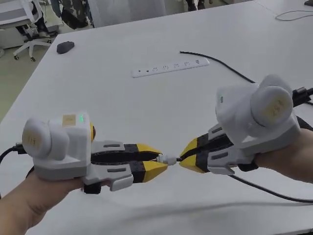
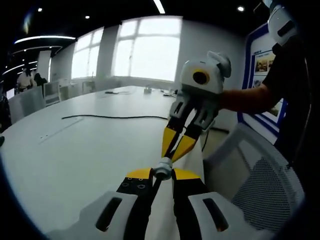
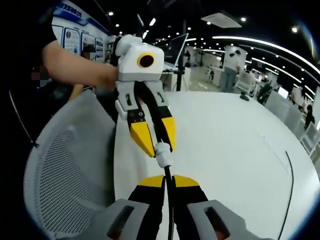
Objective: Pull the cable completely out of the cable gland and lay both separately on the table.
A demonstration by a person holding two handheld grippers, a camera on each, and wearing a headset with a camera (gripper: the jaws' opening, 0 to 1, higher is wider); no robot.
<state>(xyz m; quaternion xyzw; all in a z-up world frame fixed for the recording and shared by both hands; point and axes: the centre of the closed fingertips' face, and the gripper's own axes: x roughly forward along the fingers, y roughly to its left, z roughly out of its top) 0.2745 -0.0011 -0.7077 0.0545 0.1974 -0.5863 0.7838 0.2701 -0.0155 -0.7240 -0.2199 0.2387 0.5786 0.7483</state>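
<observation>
The room is a big open office; tall bright windows (image 2: 150, 50) fill the far wall in the left gripper view, and long ceiling light strips (image 3: 260, 42) curve overhead in the right gripper view. A wide white table (image 1: 146, 107) takes up most of the floor in front of me; a grey mesh chair (image 3: 60, 170) is drawn up at its near edge, and a white office chair (image 1: 27, 22) stands off the far left corner. On the far half of the tabletop lies a white power strip (image 1: 170, 66); just beyond it a thin black lead (image 1: 220, 62) trails off to the right; a dark computer mouse (image 1: 65, 47) sits well apart near the left edge.

Over the near part of the table the two grippers meet tip to tip, held in the air; the left gripper (image 1: 157, 160) has its yellow-tipped jaws pinched narrow on the cable gland (image 1: 168, 159), which pokes out from the tips; the right gripper (image 1: 185, 159) is clamped tight on the cable (image 3: 168, 200), just beside the gland. The cable is thin and black and runs straight through the gland, on between the left jaws; the gland is small, white and ribbed, and sits between the two sets of tips.
</observation>
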